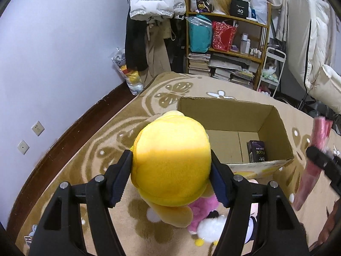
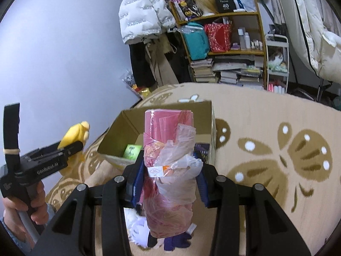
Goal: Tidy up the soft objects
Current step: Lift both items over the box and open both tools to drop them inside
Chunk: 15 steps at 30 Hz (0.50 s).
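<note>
Clamped between the left gripper's [image 1: 171, 175] fingers, a yellow plush toy [image 1: 170, 162] hangs above a pink plush [image 1: 202, 211] on the rug [image 1: 89, 149], just near of the open cardboard box [image 1: 275, 123]. Only the right wrist view shows the right gripper [image 2: 169, 179] squeezing a pink plastic-bag roll [image 2: 168, 149] upright, a green packet [image 2: 132, 151] in the box, and a hand [image 2: 27, 209] holding the left tool. Open rug lies right; a crowded bookshelf [image 2: 226, 51] stands far.

Dim indoor light, fisheye-warped edges

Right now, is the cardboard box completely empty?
No, a dark carton stands inside the cardboard box, against its right wall.
</note>
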Tool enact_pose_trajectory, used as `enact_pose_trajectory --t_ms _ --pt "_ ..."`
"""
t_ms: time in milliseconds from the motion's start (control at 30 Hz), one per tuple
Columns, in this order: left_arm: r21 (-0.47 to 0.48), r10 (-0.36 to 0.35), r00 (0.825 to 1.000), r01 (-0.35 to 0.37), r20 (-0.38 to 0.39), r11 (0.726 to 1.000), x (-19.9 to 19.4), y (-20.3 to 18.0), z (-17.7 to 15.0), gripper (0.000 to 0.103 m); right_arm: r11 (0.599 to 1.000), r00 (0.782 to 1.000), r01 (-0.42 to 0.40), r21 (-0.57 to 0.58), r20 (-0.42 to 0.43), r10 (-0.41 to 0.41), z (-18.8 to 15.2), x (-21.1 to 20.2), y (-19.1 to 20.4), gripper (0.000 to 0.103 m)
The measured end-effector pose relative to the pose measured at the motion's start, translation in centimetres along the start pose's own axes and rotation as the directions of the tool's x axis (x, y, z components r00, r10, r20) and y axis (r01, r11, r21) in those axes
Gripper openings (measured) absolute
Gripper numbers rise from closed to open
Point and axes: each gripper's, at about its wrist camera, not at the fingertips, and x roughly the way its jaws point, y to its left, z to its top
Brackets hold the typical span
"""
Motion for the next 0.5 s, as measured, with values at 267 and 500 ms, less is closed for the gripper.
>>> enact_pose_trajectory --t_ms 267,500 --pt "0.026 0.010 0.999 -0.010 0.034 1.000 0.9 -0.9 0.8 0.067 1.000 0.998 -0.008 -0.013 0.064 0.009 2.5 1.1 -0.3 0.045" --pt "0.018 0.013 0.998 -0.014 0.055 1.000 2.5 -2.0 1.8 0.067 0.999 0.999 -0.036 0.001 0.039 0.036 3.2 3.9 -1.1 0.045"
